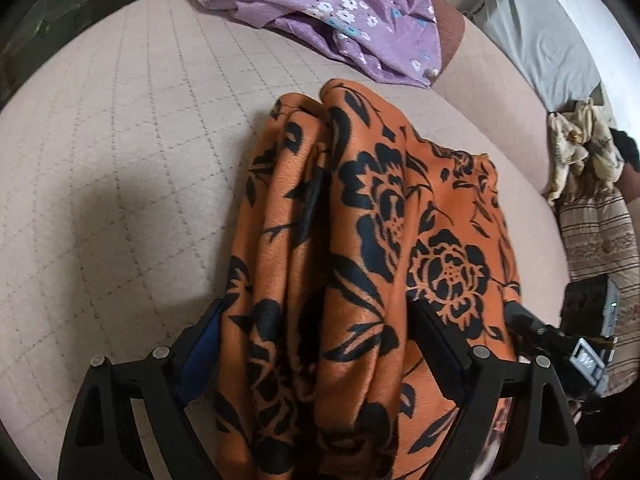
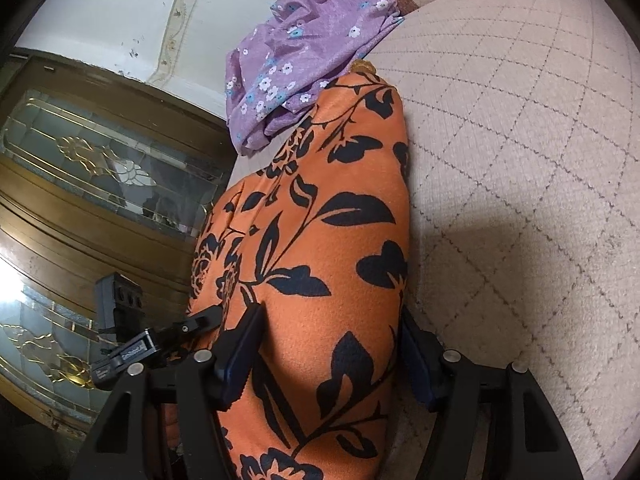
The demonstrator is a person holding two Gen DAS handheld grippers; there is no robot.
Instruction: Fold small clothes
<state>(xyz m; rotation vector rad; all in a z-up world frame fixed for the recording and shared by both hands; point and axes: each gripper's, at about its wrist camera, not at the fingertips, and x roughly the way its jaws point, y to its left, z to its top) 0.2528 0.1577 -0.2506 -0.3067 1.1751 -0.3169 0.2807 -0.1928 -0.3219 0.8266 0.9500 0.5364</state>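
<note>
An orange cloth with a black flower print hangs bunched between the fingers of the left hand-held gripper. Both black fingers press into the fabric from either side, so this gripper is clamped on the cloth. The cloth's long axis runs away from the camera, from the gripper at the bottom of the view toward its far end, which lies on a pale quilted bed. It is gathered into lengthwise folds, with a deep crease down the middle.

In the right wrist view, the same orange cloth fills the space between the fingers of the right hand-held gripper, which also grips it, blue pads against the fabric on both sides. Here too the cloth stretches lengthwise away from the gripper, its far end reaching a purple garment with small white and blue flowers. The quilted bed lies to the right of the cloth.

In the left wrist view the purple garment lies crumpled on the bed beyond the orange cloth, apart from it. A grey pillow sits at the upper right. A wooden cabinet with patterned glass panels stands to the left in the right wrist view.
</note>
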